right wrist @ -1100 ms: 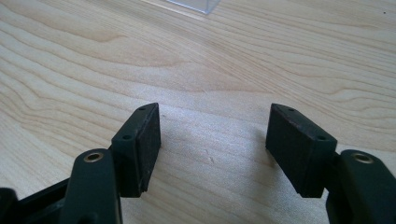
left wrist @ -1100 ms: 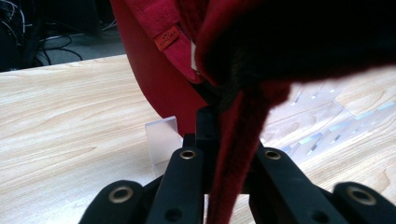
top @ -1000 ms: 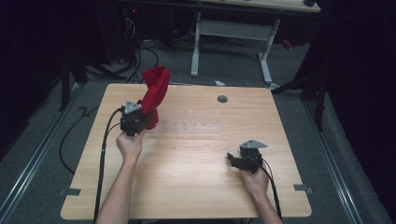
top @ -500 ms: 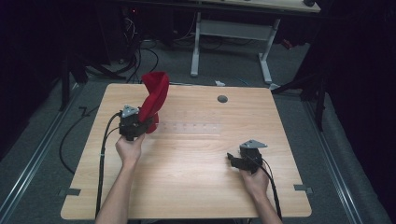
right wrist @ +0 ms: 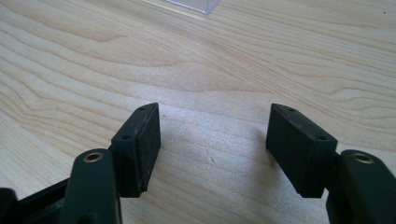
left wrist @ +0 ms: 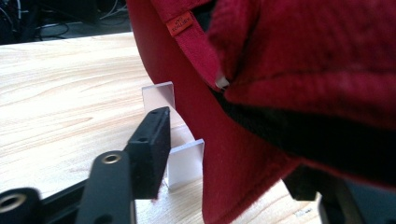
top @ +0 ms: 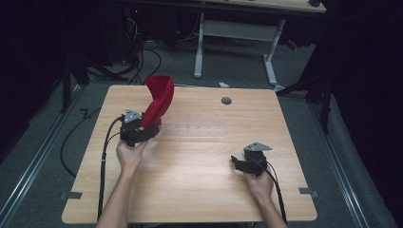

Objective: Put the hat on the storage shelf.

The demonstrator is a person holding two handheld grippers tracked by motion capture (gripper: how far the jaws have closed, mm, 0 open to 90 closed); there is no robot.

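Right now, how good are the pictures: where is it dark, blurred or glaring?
High view: table evenly lit, surroundings nearly black, soft glare on the clear strip. Left gripper view: red cap so near that it blurs, its underside in deep shadow; wood grain sharp. Right gripper view: bright, sharp, faint shadows under the open right gripper.

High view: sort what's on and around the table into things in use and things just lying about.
In use:
- red cap, standing on edge in the clear rack
- left gripper, jaws just opening, cap brim between them
- right gripper, open on bare table

Lying about:
- white desk frame behind
- floor cables
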